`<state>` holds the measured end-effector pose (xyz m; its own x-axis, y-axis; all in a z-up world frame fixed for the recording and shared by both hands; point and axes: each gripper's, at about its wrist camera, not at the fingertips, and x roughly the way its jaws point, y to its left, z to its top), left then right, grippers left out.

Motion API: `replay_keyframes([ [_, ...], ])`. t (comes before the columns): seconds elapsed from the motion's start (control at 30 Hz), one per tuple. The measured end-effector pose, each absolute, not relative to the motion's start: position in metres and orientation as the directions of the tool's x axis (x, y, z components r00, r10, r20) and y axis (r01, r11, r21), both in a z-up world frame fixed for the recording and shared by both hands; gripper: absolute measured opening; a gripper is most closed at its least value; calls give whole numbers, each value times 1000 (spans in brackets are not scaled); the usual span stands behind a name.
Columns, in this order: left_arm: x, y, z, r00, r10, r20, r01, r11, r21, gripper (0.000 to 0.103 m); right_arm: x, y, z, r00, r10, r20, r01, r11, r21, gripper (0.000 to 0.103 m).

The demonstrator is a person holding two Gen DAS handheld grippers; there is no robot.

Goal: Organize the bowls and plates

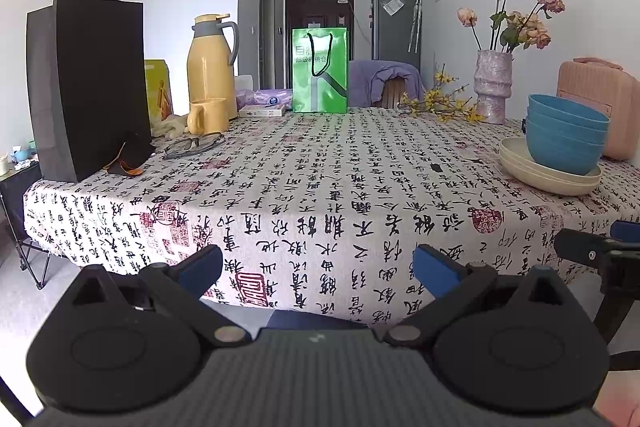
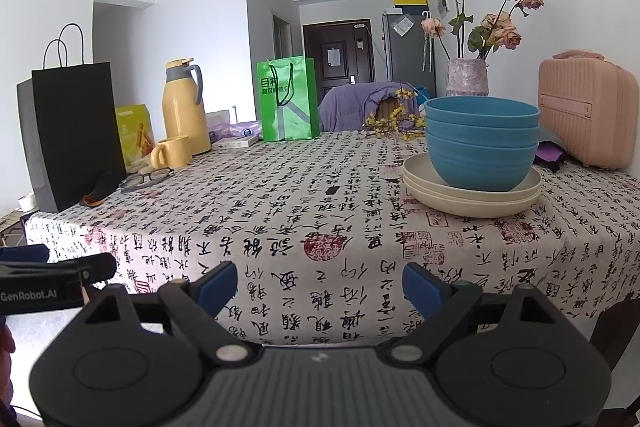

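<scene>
A stack of blue bowls sits on a stack of cream plates at the right side of the table; the same bowls and plates show at the right in the left wrist view. My right gripper is open, short of the table's front edge, with nothing between its blue pads. My left gripper is also open and empty, in front of the hanging tablecloth. The left gripper's side shows at the left of the right wrist view.
On the calligraphy tablecloth stand a black paper bag, a yellow thermos and mug, glasses, a green bag, a vase of dried roses and a pink case.
</scene>
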<state>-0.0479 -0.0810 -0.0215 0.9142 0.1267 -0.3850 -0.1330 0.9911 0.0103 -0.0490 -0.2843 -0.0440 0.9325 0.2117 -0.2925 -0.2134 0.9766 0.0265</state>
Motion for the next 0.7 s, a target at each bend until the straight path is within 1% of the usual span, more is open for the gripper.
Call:
replay_keyframes([
  [0.7,-50,-80,-18,919,137,-370,-142,990,13,103,-50,-287,-43,938,205,-281,-204,978,33,90],
])
